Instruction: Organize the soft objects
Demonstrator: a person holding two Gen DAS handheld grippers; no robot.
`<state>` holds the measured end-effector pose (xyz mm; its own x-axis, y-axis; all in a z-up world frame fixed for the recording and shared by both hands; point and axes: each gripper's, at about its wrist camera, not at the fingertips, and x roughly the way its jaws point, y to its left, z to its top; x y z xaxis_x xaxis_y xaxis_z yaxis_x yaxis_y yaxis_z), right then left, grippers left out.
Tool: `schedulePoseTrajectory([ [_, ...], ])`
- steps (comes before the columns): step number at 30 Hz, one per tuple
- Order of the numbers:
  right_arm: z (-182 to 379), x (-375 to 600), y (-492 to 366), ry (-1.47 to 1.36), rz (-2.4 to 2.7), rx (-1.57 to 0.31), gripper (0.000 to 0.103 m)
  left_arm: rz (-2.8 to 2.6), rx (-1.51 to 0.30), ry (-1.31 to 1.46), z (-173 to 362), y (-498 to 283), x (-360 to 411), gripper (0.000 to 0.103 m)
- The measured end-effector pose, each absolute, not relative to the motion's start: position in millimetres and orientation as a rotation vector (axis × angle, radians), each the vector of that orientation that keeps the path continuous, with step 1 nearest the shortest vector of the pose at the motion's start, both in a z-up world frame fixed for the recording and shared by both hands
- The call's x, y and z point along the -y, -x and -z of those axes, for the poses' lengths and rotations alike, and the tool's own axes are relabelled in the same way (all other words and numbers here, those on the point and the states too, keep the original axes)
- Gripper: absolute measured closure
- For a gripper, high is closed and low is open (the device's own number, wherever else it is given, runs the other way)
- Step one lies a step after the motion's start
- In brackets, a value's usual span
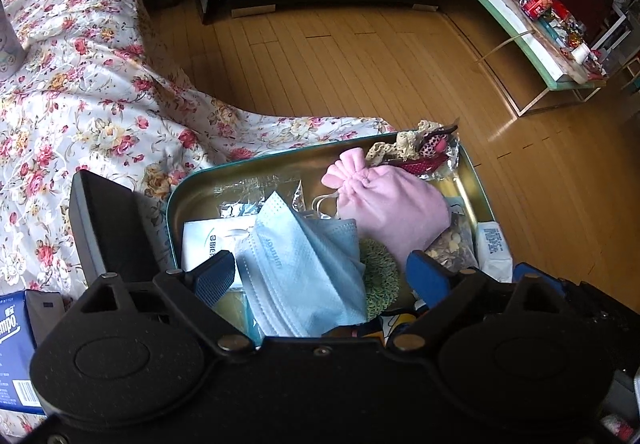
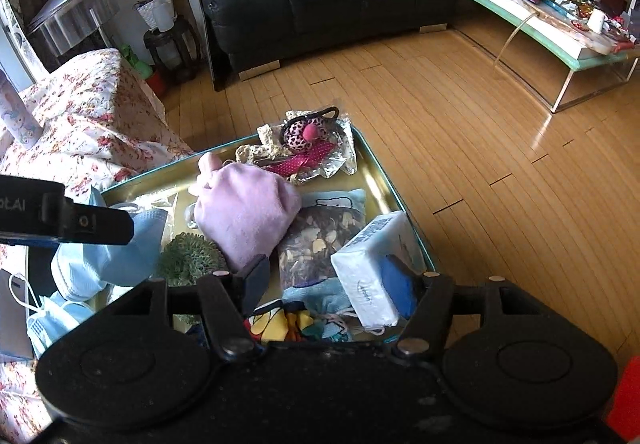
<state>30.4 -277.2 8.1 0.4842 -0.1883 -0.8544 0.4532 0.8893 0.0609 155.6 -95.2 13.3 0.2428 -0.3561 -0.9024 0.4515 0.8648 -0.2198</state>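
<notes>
— Soft objects are being kept in the metal tin, which is being supported on the flowered cloth. What is being shown at its left?

— Blue face masks are being draped over the tin's near left part, with a white packet lying under them. The left gripper is being held over them with its jaws spread wide; the masks are lying between the fingers, and no pad is being pressed on them.

— And toward the middle?

— A green fuzzy ball is being crowded by a pink drawstring pouch; behind the pouch, a leopard-print hair tie is being seen at the far edge.

— Farther right?

— A clear bag of dried pieces is lying beside a white tissue pack. The right gripper is being held with its jaws partly parted. The tissue pack is being touched by the blue right finger, while the left finger is standing clear of it, so nothing is being pinched.
</notes>
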Motion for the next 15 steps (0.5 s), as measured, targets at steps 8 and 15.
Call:
schedulePoseTrajectory([
  [8,-18.8,279.6,-26.7,-0.299,0.403,-0.955,0.041,0.553,-1.159,-0.097,-28.3,-151.7,96.2,0.014],
  [15,-27.4,275.6,-22.2,-0.287,0.403,-0.934,0.041,0.53,-1.12,-0.091,-40.4,-146.4,87.2,0.014],
])
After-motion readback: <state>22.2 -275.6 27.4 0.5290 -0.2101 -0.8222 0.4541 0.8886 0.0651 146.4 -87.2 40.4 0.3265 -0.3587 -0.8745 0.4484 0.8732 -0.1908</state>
